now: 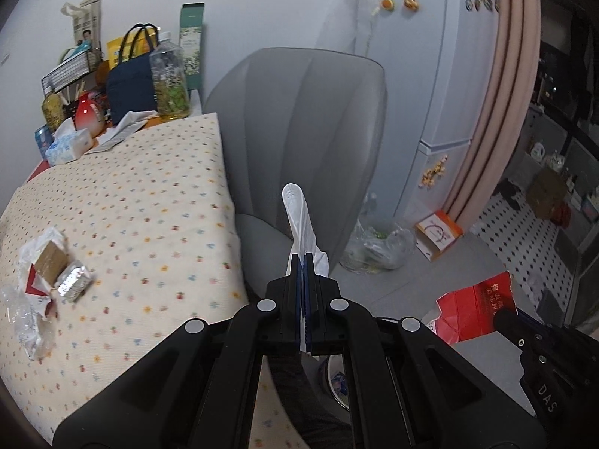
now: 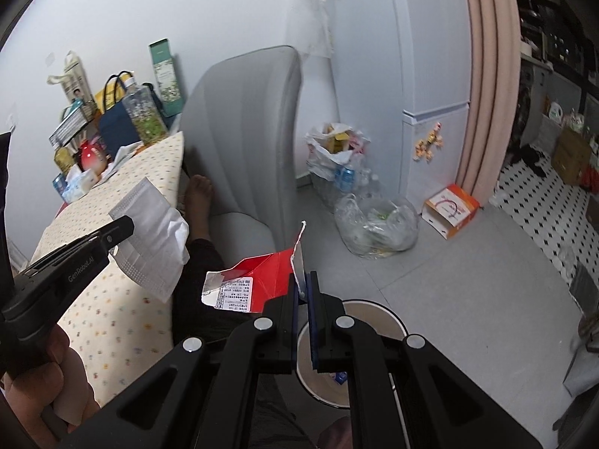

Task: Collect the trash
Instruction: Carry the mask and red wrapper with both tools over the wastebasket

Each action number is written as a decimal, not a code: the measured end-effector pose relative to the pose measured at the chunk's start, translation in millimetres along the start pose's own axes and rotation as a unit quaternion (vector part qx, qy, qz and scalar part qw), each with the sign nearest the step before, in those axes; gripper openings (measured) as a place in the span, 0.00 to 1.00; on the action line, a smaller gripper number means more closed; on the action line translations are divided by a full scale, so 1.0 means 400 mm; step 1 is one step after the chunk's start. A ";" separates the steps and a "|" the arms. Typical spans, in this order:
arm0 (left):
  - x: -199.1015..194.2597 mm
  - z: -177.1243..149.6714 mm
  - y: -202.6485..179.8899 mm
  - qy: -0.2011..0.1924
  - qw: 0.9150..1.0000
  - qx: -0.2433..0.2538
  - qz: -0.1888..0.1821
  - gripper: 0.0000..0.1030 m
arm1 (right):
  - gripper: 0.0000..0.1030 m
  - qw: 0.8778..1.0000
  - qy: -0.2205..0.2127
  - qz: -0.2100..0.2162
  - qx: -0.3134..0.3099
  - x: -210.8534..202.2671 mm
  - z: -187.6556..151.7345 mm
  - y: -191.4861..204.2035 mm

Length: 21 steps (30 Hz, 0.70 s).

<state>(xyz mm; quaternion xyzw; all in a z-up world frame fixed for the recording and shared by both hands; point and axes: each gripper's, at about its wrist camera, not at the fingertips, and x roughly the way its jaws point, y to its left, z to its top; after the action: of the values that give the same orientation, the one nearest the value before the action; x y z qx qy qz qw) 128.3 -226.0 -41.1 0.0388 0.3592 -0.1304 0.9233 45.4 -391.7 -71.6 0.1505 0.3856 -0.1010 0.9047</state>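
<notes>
My left gripper (image 1: 303,262) is clamped on the face mask (image 2: 149,232), my right gripper (image 2: 304,280) pinches the red carton (image 2: 262,273). Both hang near the bin (image 2: 374,308), probably below; I'd centre each over its rim before releasing.

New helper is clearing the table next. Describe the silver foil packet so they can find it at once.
Start at the dotted tablecloth and go to the trash pile at its near left edge. The silver foil packet lies right of the brown cardboard piece, the only shiny metallic item there.
</notes>
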 end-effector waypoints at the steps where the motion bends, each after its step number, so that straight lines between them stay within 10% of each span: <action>1: 0.007 -0.003 -0.013 0.003 1.000 0.004 -0.001 0.02 | 0.06 1.000 0.003 -0.001 0.004 0.006 -0.003 -0.012; 19: 0.122 -0.042 -0.131 0.050 0.998 0.040 -0.009 0.02 | 0.11 0.998 0.036 -0.032 0.049 0.113 -0.034 -0.151; 21: 0.121 -0.042 -0.131 0.051 0.998 0.041 -0.008 0.02 | 0.33 0.998 0.035 -0.035 0.050 0.112 -0.035 -0.153</action>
<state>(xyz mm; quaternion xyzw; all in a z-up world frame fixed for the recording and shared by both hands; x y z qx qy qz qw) 137.3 -284.0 -85.0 0.0802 0.4003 -0.1507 0.9004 48.2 -446.9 -125.2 0.1853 0.4164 -0.1468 0.8779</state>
